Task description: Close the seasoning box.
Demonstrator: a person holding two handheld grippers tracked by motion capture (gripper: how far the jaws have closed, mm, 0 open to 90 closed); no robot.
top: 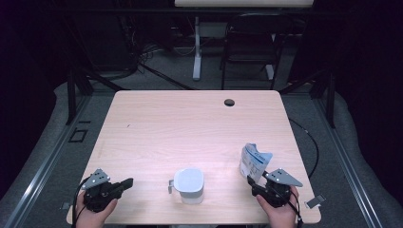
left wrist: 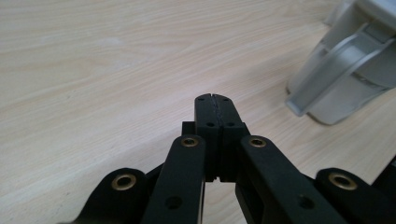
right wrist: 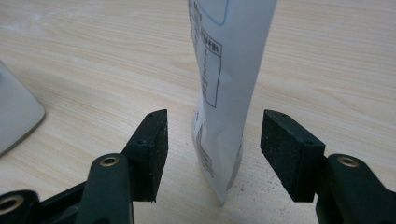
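A white standing pouch (top: 253, 162) with blue print stands upright on the wooden table (top: 190, 128) at the front right. My right gripper (top: 253, 183) is open just in front of it; in the right gripper view the pouch (right wrist: 229, 93) rises between the two jaws without touching either, and the gripper (right wrist: 214, 151) straddles its lower part. A white lidded container (top: 189, 185) with a side handle sits at the front centre. My left gripper (top: 127, 183) is shut with nothing in it at the front left, pointing toward the container (left wrist: 345, 70), whose grey handle shows at the upper right.
A dark round hole (top: 229, 102) lies near the table's far edge. Beyond the table stand a black chair (top: 249, 42) and a white desk leg (top: 196, 52). Bare wood spans the table's middle and far half.
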